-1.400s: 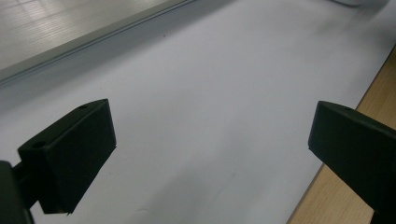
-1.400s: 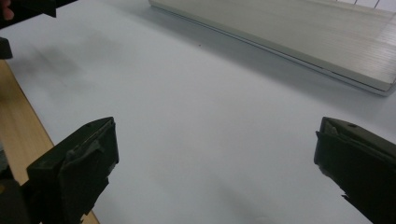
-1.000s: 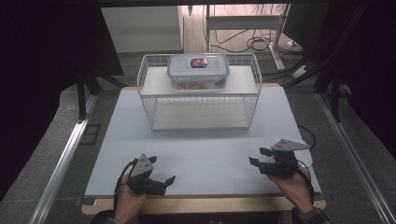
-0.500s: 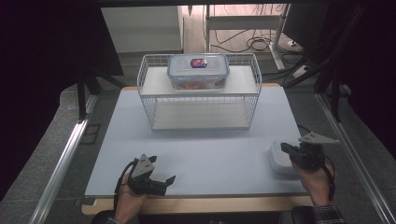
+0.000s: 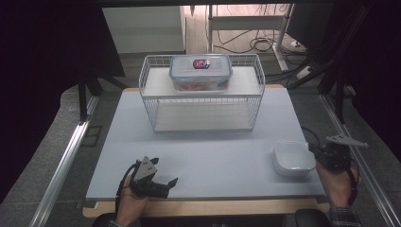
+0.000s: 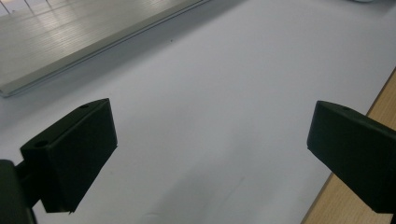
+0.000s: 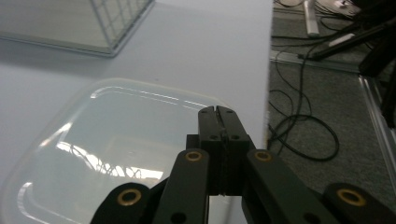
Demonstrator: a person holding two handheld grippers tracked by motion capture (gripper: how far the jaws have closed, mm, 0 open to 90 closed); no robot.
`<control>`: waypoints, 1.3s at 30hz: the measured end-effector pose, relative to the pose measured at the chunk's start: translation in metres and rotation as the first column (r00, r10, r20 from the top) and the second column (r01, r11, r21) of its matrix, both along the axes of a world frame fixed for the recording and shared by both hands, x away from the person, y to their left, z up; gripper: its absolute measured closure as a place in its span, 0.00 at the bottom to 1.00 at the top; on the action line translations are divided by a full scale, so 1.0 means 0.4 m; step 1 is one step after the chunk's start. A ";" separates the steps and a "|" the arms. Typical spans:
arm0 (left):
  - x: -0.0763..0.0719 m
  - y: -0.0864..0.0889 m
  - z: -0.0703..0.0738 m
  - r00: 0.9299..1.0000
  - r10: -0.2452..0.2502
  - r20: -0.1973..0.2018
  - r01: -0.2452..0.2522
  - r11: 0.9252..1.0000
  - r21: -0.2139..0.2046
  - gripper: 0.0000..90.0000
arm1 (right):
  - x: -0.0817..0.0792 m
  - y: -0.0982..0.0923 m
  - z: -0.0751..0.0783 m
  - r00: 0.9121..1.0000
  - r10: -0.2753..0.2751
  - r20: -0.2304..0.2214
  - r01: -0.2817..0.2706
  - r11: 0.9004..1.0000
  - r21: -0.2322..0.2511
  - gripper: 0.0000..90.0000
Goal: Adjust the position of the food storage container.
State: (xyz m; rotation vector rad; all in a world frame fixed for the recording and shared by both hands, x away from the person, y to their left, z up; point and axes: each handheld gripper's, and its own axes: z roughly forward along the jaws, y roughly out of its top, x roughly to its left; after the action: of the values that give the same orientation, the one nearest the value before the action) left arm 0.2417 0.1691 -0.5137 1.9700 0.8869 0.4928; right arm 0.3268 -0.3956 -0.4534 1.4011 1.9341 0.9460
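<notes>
A shallow white container (image 5: 293,158) with a clear lid (image 7: 116,154) sits near the table's right edge. My right gripper (image 5: 314,150) is at its right rim, held by a hand coming in from the lower right. In the right gripper view its jaws (image 7: 217,114) are pressed together over the lid's edge; I cannot tell if the rim is pinched. My left gripper (image 5: 168,186) rests at the front left of the table, pointing right. Its jaws (image 6: 210,149) stand wide apart over bare tabletop.
A white wire rack (image 5: 151,101) stands at the back middle of the pale table (image 5: 203,156). A clear lidded box (image 5: 201,72) with a red label sits on its top shelf. Cables lie on the floor beyond the right table edge (image 7: 299,135).
My right gripper moved to the right and its jaws came together. The white container shows beside it now; one second ago it was not seen. The left gripper stayed put.
</notes>
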 end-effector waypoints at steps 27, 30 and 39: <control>0.003 -0.008 -0.006 1.000 -0.005 -0.010 0.006 1.000 0.030 0.02 | 0.018 0.029 -0.045 0.991 0.055 -0.121 -0.053 0.998 0.015 1.00; 0.003 -0.008 -0.006 1.000 -0.006 -0.011 0.006 0.999 0.032 0.02 | 0.016 0.050 -0.044 0.987 0.086 -0.133 -0.085 0.996 0.019 1.00; 0.001 -0.011 -0.007 1.000 -0.007 -0.013 0.008 0.999 0.038 0.02 | 0.002 0.114 -0.043 0.974 0.163 -0.154 -0.164 0.986 0.009 1.00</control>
State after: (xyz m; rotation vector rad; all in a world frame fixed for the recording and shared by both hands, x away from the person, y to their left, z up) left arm 0.2423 0.1648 -0.5163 2.0119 0.8833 0.4966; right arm 0.3274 -0.3502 -0.4705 1.3647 2.1932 0.9303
